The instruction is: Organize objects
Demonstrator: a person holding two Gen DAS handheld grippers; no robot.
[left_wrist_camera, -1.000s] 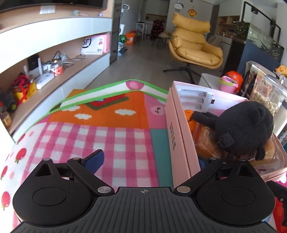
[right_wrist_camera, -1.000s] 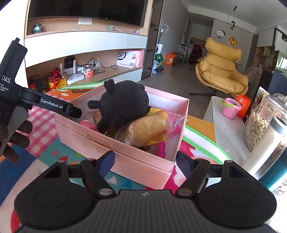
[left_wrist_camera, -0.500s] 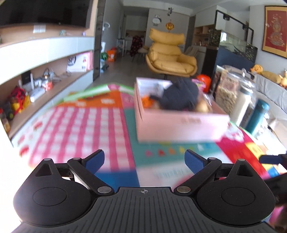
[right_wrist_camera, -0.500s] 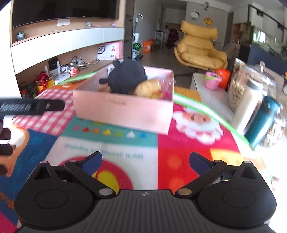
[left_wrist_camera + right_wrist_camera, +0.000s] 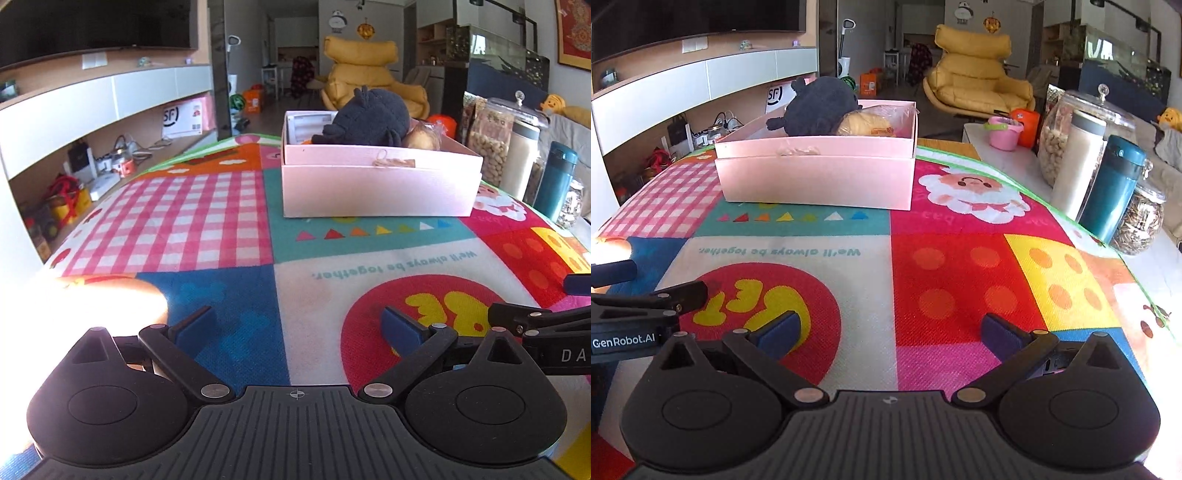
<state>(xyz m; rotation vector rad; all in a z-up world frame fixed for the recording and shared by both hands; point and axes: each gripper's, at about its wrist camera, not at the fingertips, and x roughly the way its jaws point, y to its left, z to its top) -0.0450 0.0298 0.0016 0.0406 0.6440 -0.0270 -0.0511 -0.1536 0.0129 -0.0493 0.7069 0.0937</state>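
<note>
A pink box stands on the colourful mat at the far side. Inside it lie a black plush toy and a wrapped yellow snack. My left gripper hovers low over the mat's near part, open, with nothing between its blue pads. My right gripper is beside it, also open and empty. Each gripper shows at the edge of the other's view. Both are well back from the box.
The patterned mat covers the table. Along its right edge stand a white bottle, a teal flask, and jars of nuts and seeds. A pink cup sits behind. A wall shelf runs on the left.
Both grippers have pulled back from the pink box toward the near side of the mat. The right gripper's jaws have spread wider.
</note>
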